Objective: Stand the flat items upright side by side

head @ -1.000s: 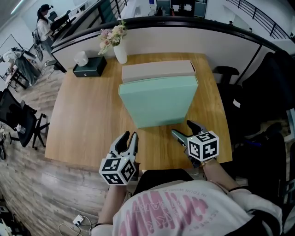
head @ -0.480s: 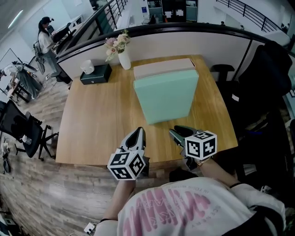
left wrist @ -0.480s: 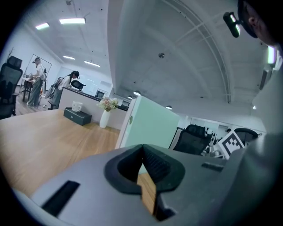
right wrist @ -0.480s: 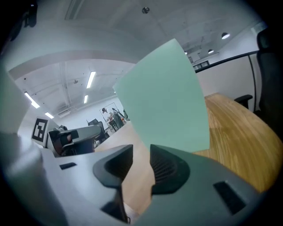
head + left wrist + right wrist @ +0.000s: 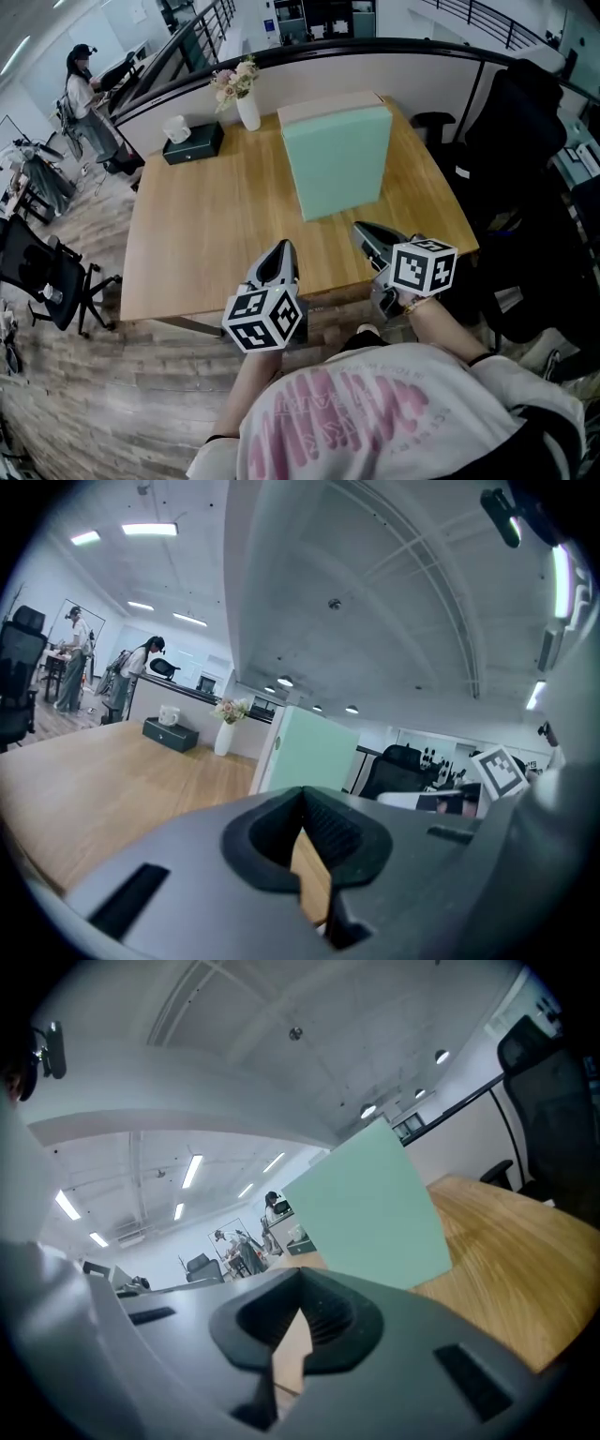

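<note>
No readable text anywhere; pink print [image 5: 349,414] on the person's shirt [image 5: 459,398] illegible.

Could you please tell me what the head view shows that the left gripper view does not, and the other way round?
Only the head view: the wearer's pink-printed shirt and the whole left hand-held gripper with its marker cube. Only the left gripper view: the ceiling lights and, close up, its own jaws shut on nothing. Both: the wooden table, the upright mint-green box, the flower vase and the dark tissue box.
</note>
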`<state>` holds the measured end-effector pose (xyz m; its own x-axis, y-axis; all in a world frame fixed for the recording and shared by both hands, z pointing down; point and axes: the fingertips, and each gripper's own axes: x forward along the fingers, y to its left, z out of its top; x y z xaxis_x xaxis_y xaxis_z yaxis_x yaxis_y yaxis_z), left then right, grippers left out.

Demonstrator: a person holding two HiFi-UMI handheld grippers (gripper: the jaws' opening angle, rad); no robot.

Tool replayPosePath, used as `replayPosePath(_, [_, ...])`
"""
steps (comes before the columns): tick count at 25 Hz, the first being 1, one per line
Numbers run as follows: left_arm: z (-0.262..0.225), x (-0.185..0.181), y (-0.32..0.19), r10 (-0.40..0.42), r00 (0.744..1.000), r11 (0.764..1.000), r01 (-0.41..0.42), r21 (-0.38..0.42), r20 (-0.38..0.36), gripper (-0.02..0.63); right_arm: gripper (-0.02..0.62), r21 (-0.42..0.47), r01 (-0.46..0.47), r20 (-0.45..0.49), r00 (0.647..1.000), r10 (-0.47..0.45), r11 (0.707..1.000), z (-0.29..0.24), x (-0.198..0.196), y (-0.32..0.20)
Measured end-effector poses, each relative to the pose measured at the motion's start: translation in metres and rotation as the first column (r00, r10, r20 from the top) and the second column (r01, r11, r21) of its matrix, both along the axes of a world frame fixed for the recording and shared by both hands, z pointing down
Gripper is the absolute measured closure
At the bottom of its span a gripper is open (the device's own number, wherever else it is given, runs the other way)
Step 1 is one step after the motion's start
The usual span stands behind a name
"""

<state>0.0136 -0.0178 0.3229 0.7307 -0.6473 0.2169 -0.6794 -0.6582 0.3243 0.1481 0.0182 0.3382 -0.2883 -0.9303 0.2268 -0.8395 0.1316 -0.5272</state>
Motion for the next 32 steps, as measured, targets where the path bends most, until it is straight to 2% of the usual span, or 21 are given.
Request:
replayPosePath(4, [0.000,-0.015,0.020,0.006,1.000,1.000,-0.006,0.018,0.014,0.604,0.597,0.017,-0.055,-0.060,0.997,0.056,0.998,-0.003,-0.002,0.028])
replayPosePath(8, [0.005,-0.022,0.036,0.022,1.000,1.000,-0.022,0.004,0.017,0.604,0.597,0.011,-0.098,-0.097,0.990,0.099,0.995,0.003,-0.001,0.051])
replayPosePath(20, [0.013,-0.023,0.071,0.048,0.999,0.999,-0.048,-0.023,-0.010,0.604,0.598,-0.029,-0.115,-0.174,0.979,0.108,0.993,0.012,-0.004,0.098])
replayPosePath(32, [0.005,-0.024,0.080,0.043,0.999,0.999,-0.044,-0.031,-0.025,0.604,0.598,-0.039,-0.107,-0.208,0.973,0.097,0.993,0.009,-0.003,0.109])
